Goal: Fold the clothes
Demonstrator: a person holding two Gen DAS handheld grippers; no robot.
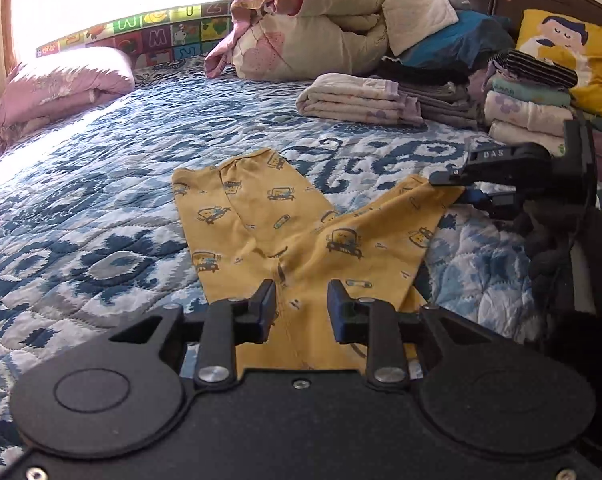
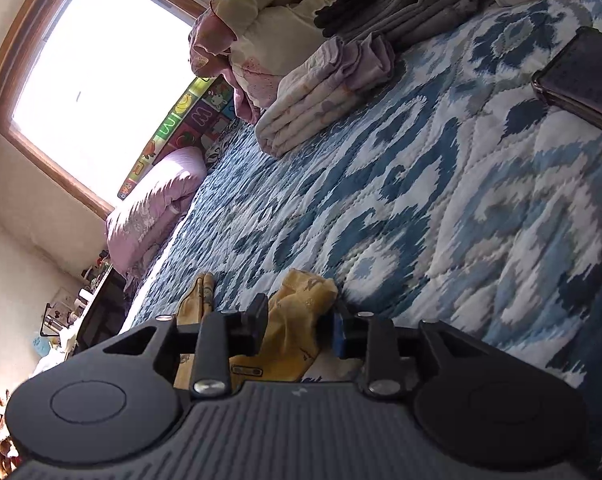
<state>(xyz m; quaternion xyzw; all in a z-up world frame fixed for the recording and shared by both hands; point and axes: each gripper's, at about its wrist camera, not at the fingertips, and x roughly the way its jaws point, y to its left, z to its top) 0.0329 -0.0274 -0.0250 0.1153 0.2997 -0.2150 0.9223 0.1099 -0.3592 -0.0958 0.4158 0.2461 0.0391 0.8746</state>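
Your left tool (image 1: 301, 308) hovers released over the yellow pants (image 1: 301, 232) spread on the bed (image 1: 101, 208); your right tool (image 2: 301, 328) seems to pinch a leg cuff, keeping it taut.

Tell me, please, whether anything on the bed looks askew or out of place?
The yellow pants lie rumpled on the quilt, legs splayed apart and one cuff lifted at the right gripper, while the folded stacks behind sit tidy.
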